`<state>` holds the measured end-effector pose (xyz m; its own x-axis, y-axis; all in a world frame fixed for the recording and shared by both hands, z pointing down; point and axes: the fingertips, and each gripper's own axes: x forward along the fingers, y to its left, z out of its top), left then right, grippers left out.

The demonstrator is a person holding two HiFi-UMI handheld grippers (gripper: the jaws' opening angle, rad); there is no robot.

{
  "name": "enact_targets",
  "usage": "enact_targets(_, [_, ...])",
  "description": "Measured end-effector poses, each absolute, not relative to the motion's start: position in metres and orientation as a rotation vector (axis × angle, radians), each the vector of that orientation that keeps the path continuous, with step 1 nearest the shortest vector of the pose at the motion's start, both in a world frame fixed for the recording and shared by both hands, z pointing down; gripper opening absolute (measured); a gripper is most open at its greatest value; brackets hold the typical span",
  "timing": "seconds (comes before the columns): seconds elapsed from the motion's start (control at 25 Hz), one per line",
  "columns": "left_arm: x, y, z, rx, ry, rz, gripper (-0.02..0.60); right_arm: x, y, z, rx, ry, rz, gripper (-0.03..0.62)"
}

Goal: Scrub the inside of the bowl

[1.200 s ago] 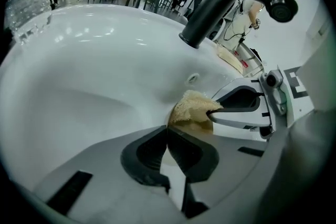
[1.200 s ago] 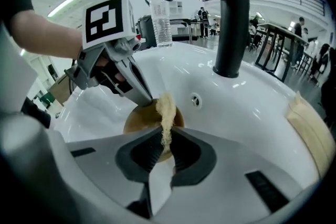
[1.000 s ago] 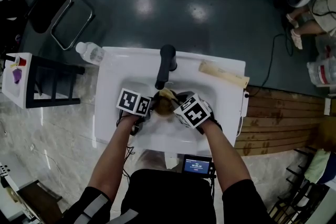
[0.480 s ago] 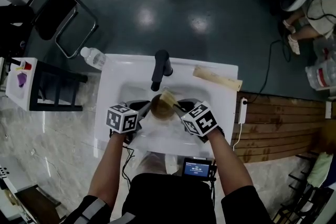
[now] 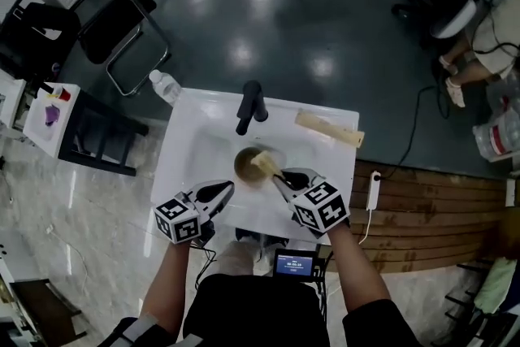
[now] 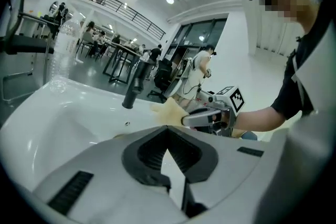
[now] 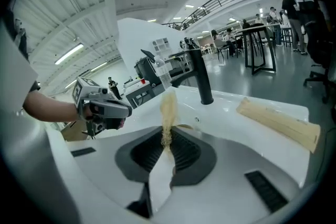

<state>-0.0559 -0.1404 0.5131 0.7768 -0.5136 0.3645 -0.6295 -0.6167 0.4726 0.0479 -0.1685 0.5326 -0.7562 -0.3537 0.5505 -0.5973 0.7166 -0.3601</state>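
A brown bowl (image 5: 246, 165) sits in the basin of the white sink (image 5: 188, 126), below the black tap (image 5: 250, 106). My right gripper (image 5: 278, 173) is shut on a yellowish sponge (image 5: 263, 162), which hangs over the bowl's right edge. In the right gripper view the sponge (image 7: 168, 110) stands upright out of the closed jaws of the right gripper (image 7: 167, 140). My left gripper (image 5: 224, 188) is near the sink's front edge, left of the bowl and apart from it. Its jaws have just been closing with nothing between them. In the left gripper view the left gripper (image 6: 168, 148) is shut and empty.
A long pale block (image 5: 329, 128) lies on the sink's right rim. A clear water bottle (image 5: 165, 85) rests at the back left corner. A dark stand (image 5: 93, 134) and a chair (image 5: 122, 32) are to the left. A small screen (image 5: 294, 262) sits at the person's waist.
Both grippers have drawn back from the bowl toward the sink's front edge and risen. The left gripper has come off the bowl. The sponge has come out with the right gripper.
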Motion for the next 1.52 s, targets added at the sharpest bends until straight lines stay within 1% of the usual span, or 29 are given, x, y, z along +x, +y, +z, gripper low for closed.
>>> enact_targets(0.16, [-0.064,-0.11,0.487,2.423,-0.895,0.169,0.003,0.059,-0.148,0.509,0.776,-2.517,0.691,0.041])
enact_targets(0.44, [-0.075,-0.05,0.462,2.504,-0.917,0.141,0.003,0.068,-0.094,0.483,0.899,-2.545,0.676,0.041])
enact_targets(0.8, [-0.088,0.069,0.434,2.587,-0.947,0.07,0.003,0.046,0.024,0.456,1.034,-2.564,0.645,0.041])
enact_targets(1.16, [-0.077,0.187,0.437,2.659,-0.902,0.114,0.003,0.042,0.148,0.435,1.08,-2.569,0.61,0.041])
enact_targets(1.52, [-0.043,0.242,0.427,2.681,-0.906,0.13,0.003,0.064,0.201,0.413,1.063,-2.616,0.562,0.041])
